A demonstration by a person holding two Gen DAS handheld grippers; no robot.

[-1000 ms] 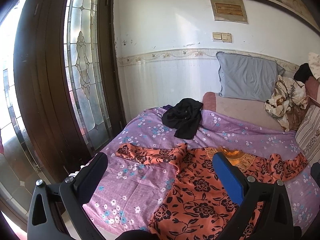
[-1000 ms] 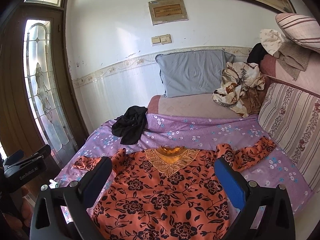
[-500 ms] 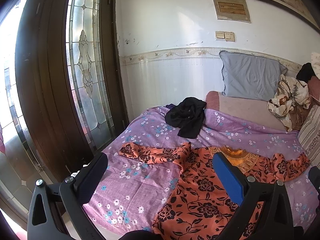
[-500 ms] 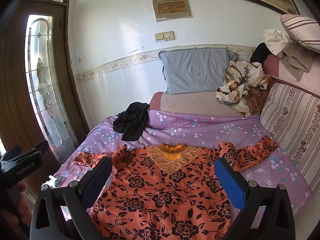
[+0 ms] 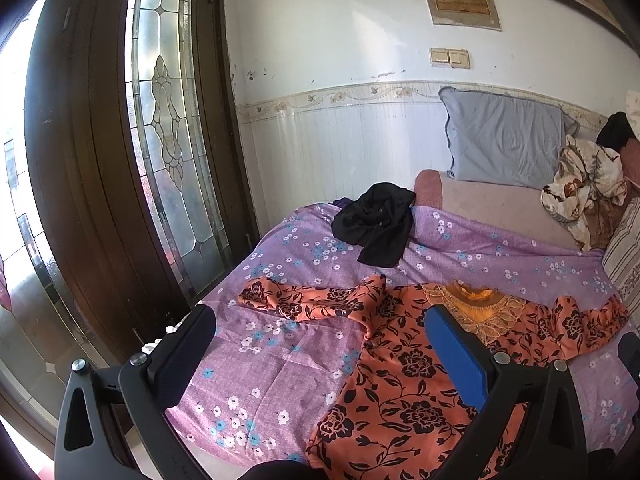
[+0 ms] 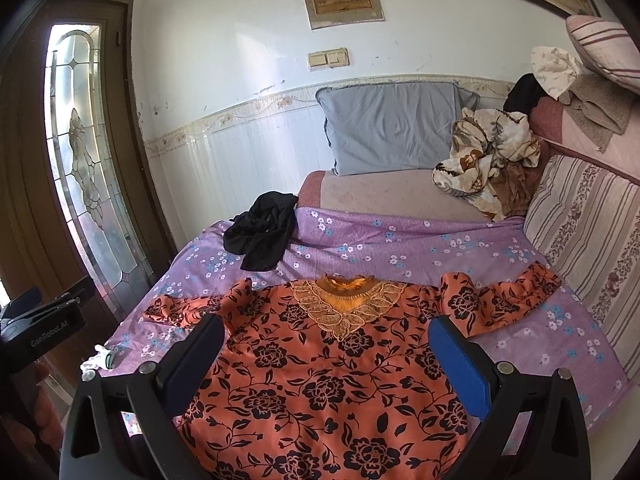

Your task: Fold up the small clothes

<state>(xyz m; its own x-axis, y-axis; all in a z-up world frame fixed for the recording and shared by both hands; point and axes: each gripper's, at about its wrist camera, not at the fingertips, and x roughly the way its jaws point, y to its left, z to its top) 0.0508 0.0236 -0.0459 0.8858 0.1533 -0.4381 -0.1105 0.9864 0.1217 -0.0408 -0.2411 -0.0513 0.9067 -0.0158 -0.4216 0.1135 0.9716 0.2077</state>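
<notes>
A home bedroom — a bed (image 6: pixel 400 248) under a purple flowered sheet, a grey pillow (image 6: pixel 392 128) against the wall, a leaded-glass door (image 5: pixel 168 160), framed pictures above.

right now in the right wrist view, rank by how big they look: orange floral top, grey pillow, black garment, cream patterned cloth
1. orange floral top, though it lies nearest the camera
2. grey pillow
3. cream patterned cloth and black garment: these look much alike, so no ranking between them
</notes>
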